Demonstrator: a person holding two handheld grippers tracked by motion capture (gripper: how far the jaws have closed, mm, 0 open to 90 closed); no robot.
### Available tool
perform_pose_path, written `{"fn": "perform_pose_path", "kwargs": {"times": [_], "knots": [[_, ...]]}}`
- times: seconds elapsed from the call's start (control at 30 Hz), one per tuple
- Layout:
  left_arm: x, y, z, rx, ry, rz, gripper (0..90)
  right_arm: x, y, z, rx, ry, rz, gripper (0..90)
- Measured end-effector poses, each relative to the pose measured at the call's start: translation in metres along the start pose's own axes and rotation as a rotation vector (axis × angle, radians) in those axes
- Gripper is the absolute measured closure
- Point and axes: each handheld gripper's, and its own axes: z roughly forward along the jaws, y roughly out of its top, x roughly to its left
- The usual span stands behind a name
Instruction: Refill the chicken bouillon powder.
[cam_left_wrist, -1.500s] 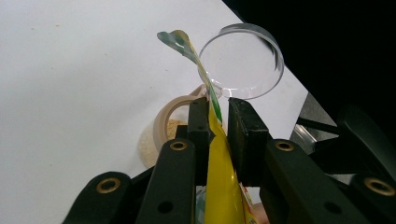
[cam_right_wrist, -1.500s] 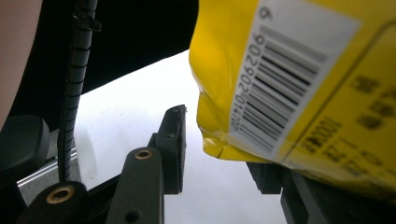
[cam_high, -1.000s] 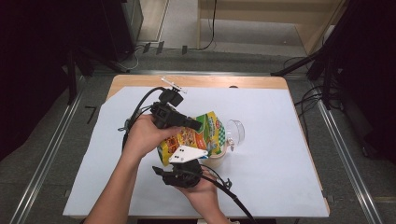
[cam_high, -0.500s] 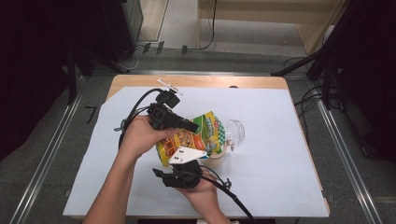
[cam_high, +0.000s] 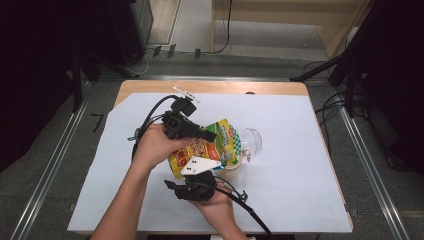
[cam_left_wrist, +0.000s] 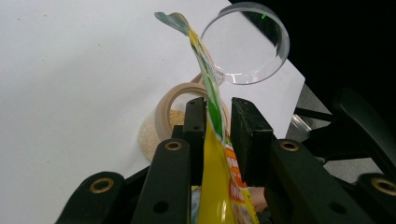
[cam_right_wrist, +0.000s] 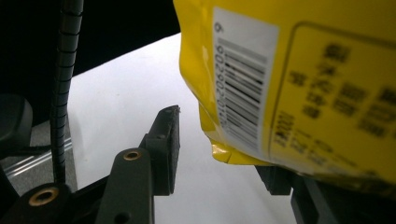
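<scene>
A yellow and green snack bag (cam_high: 220, 142) hangs tilted over an open beige jar (cam_high: 231, 171). My left gripper (cam_high: 212, 136) comes in from the left with the bag's top edge (cam_left_wrist: 219, 186) between its jaws. Those jaws have just been opening. The bag lies against one pad, and a dark gap shows before the other pad (cam_left_wrist: 247, 126). My right gripper (cam_high: 202, 172) sits below the bag, open. One of its fingers (cam_right_wrist: 166, 140) stands clear of the bag's barcode corner (cam_right_wrist: 243, 93), and the other is hidden behind the bag. Grains (cam_left_wrist: 147, 137) lie spilled beside the jar's rim (cam_left_wrist: 170, 100).
A clear round lid or cup (cam_high: 252, 141) lies just right of the jar on the white sheet (cam_high: 300, 165). A small white object (cam_high: 186, 93) lies near the wooden back edge (cam_high: 225, 87). Cables trail from both grippers toward the person.
</scene>
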Motion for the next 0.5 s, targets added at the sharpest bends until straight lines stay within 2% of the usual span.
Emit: {"fn": "perform_pose_path", "kwargs": {"times": [0.17,0.5], "knots": [[-0.0003,0.0006,0.0110,0.041,-0.007,0.018,78.0,0.0011,-0.0007,0.0013,0.011,-0.004,-0.010,56.1],[0.0045,-0.0038,0.0021,0.044,-0.038,0.028,87.3,0.0029,-0.0041,0.0061,0.017,0.008,-0.008,53.2]]}}
